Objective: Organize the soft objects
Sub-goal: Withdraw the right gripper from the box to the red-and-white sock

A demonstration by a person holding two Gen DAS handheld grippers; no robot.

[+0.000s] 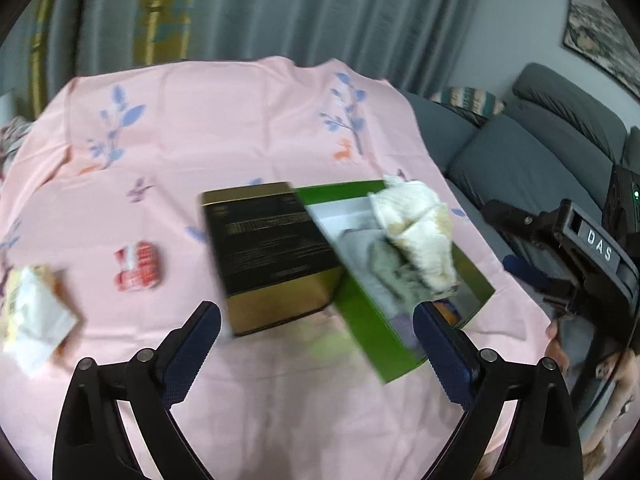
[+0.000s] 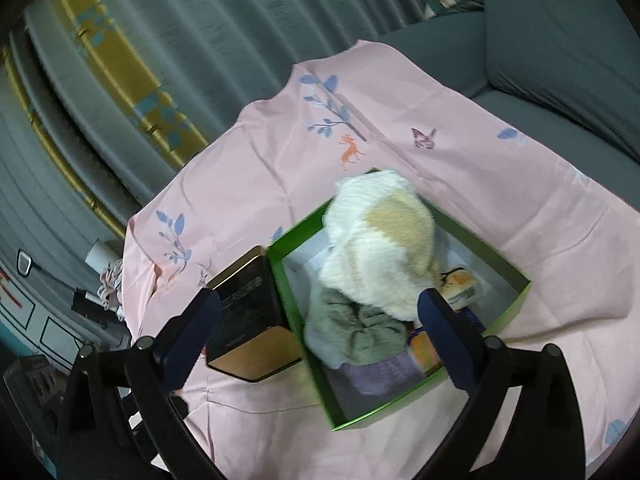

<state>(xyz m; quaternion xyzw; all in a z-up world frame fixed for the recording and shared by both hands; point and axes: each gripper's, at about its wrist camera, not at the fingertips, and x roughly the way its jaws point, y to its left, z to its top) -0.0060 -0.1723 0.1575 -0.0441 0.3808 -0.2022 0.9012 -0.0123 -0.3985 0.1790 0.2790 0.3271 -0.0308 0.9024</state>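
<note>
So the green box (image 2: 298,312) sat on the pink tablecloth (image 2: 500,216), and pretty much everything else lined up around it. Inside the box was a pile of soft stuff: a fluffy white and cream piece (image 2: 380,248) heaped on top and poking up over the rim, a grey-green knit (image 2: 356,332) under it toward the near side, and something lilac (image 2: 380,376) at the near wall. A bit of orange fabric (image 2: 460,282) peeked out at the box's right side. Right against the box's left wall stood a black and gold tin (image 2: 248,320).

Both claws were let go, nothing in either one. The left gripper (image 1: 316,344) had its jaws spread wide, hanging over the cloth on the near side of the box. The right gripper (image 2: 320,328) was just as wide, hanging above the box.

Well left of the box, a small red and white bundle (image 1: 138,266) lay on the cloth, and a blurry white packet (image 1: 36,316) even further left.
</note>
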